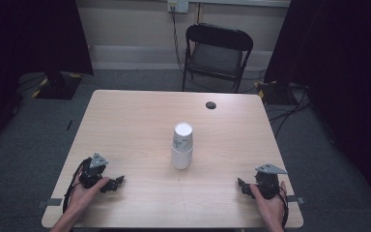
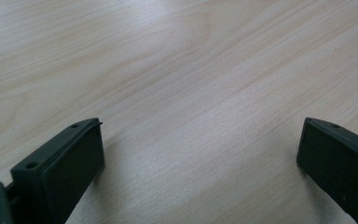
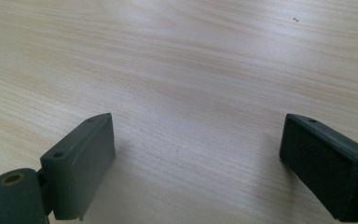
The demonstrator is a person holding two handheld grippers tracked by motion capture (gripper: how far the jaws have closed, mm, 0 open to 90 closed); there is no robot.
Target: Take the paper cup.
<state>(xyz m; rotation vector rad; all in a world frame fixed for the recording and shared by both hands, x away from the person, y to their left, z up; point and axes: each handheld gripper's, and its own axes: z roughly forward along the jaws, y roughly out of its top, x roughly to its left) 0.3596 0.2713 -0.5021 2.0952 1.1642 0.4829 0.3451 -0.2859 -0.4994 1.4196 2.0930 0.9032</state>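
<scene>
A stack of white paper cups [image 1: 181, 145] stands upside down near the middle of the light wooden table [image 1: 135, 116]. My left gripper [image 1: 117, 182] rests on the table near the front left edge, held in a hand, well to the left of the cups. Its jaws stand wide apart in the left gripper view [image 2: 200, 149], with bare wood between them. My right gripper [image 1: 241, 185] lies near the front right edge, pointing inward. In the right gripper view [image 3: 198, 149] its jaws are also wide open over bare table.
A small dark round spot [image 1: 211, 105] marks the table's far right part. A black folding chair [image 1: 217, 53] stands beyond the far edge. Cables [image 1: 290, 113] run over the grey floor at the right, and black curtains hang on both sides.
</scene>
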